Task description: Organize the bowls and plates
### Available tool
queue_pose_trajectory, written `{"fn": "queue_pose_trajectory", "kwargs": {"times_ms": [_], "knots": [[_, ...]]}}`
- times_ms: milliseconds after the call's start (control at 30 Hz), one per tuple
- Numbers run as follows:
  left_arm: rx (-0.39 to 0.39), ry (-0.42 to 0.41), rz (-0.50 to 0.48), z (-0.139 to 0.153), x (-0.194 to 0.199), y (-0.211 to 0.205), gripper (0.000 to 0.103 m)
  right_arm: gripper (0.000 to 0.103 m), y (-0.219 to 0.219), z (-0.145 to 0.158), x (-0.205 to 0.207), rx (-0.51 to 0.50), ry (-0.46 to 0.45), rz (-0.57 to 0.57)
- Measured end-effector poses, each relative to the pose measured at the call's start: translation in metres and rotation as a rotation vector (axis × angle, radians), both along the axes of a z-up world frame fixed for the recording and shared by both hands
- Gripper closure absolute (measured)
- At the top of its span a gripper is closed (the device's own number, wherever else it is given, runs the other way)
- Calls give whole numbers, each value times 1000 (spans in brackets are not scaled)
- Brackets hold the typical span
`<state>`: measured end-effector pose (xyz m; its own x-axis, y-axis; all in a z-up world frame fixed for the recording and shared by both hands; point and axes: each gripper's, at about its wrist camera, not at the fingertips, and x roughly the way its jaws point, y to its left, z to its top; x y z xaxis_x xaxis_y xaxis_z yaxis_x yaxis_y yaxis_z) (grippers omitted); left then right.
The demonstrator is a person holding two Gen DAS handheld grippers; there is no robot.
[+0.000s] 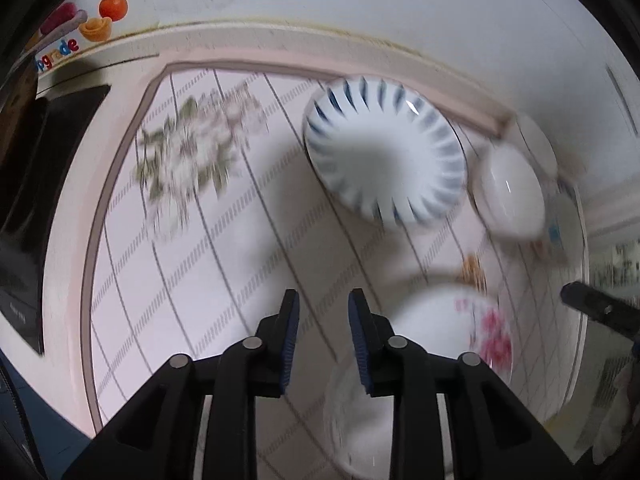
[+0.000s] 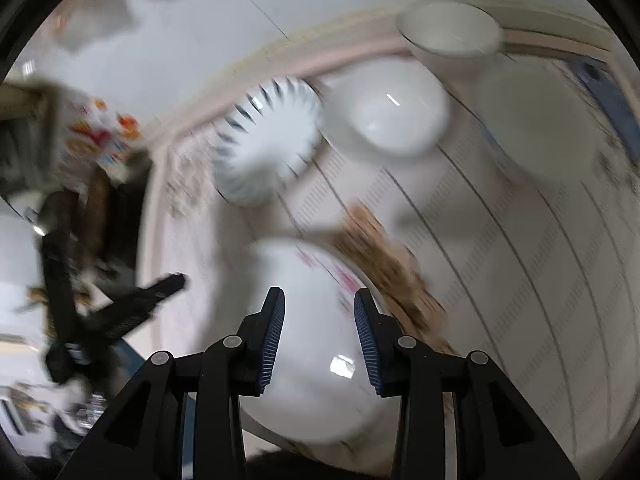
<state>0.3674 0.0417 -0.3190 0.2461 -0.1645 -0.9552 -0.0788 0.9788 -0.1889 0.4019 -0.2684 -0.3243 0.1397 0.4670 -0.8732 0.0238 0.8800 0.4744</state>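
Honestly, barely started: both the left gripper (image 1: pixel 323 316) and right gripper (image 2: pixel 319 312) hang slightly parted, holding nothing. Striped bowl (image 1: pixel 384 152) sits around 1 o'clock, plain white bowl (image 1: pixel 510 192) at 2, flowered plate (image 2: pixel 312 340) underneath. Nothing looks stacked yet.

Your left gripper (image 1: pixel 323 304) and right gripper (image 2: pixel 319 302) look alike: matte black plastic linkage arms, each joint capped by a round grey metal pin. Your fingers (image 1: pixel 291 328) carry ribbed dark-blue pads (image 2: pixel 366 332) on their inner faces.
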Motion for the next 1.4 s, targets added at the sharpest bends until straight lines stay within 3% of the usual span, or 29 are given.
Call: {"fn": "queue_pose_trajectory", "kwargs": {"times_ms": [67, 233, 400, 533, 633, 700, 733, 767, 1133, 1400], "knots": [[-22, 14, 28, -6, 25, 8, 79, 64, 6, 8, 32, 26, -20, -4], [-108, 77, 84, -30, 71, 15, 79, 64, 31, 9, 124, -37, -44, 68], [-141, 127, 117, -55, 96, 11, 79, 64, 48, -25, 203, -112, 28, 138], [-159, 166, 129, -71, 102, 12, 79, 64, 66, -59, 238, -160, 83, 204], [-140, 158, 130, -76, 101, 13, 79, 66, 76, -81, 248, -177, 106, 248], [-114, 138, 126, -74, 101, 12, 81, 82, 84, -92, 251, -204, 112, 277], [-113, 128, 122, -73, 101, 10, 87, 89, 85, -96, 252, -214, 117, 284], [-103, 123, 121, -71, 101, 11, 88, 90, 87, -100, 252, -231, 113, 287], [-44, 93, 105, -53, 98, 3, 88, 90, 94, -104, 238, -239, 78, 283], [-29, 53, 66, -18, 91, 1, 88, 90, 81, -74, 227, -213, 52, 250]]}}
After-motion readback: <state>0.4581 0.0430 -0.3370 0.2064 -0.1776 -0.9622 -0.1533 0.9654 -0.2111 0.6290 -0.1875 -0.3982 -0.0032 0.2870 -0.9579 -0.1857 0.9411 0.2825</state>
